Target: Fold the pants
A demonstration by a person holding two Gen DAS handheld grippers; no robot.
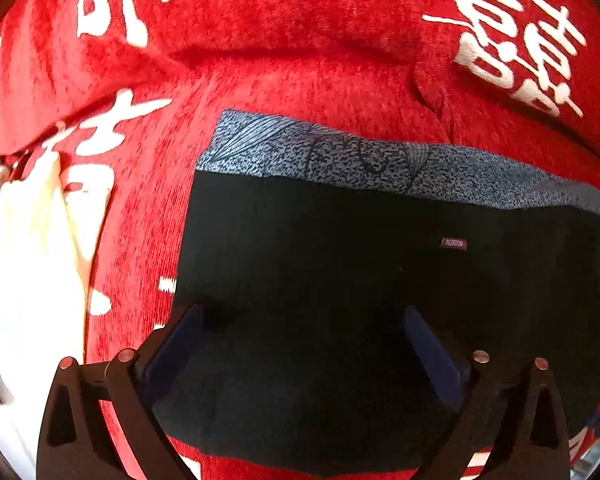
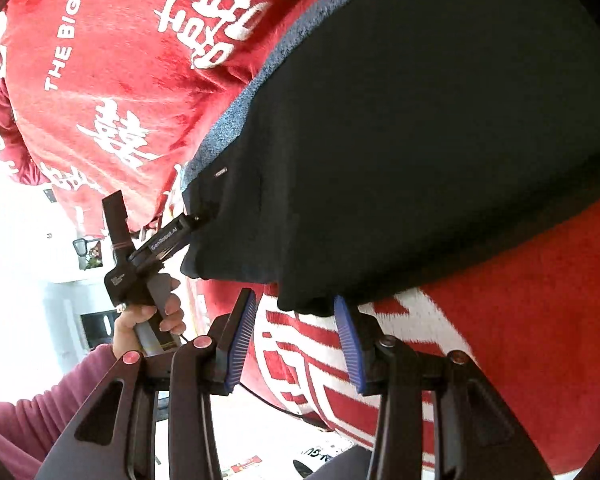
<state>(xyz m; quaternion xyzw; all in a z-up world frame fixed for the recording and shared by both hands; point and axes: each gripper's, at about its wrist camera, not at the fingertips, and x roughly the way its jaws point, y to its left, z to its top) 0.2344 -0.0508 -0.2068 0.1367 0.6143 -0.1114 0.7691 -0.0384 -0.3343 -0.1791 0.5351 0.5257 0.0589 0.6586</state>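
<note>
Black pants (image 1: 340, 264) with a blue-grey speckled waistband (image 1: 340, 156) lie folded on a red blanket (image 1: 284, 60) with white characters. My left gripper (image 1: 304, 312) is open, its blue pads over the near edge of the black cloth. In the right wrist view the pants (image 2: 420, 128) fill the upper right. My right gripper (image 2: 296, 300) is open, its blue pads (image 2: 242, 340) on either side of the pants' near hanging corner. The left gripper (image 2: 188, 226) appears there, held by a hand, its tips at the pants' left corner.
The red blanket (image 2: 112, 64) covers the whole surface and hangs over its edge (image 2: 380, 380). A bright white area (image 1: 28, 280) lies at the left. The person's hand and pink sleeve (image 2: 52, 392) are at the lower left in the right wrist view.
</note>
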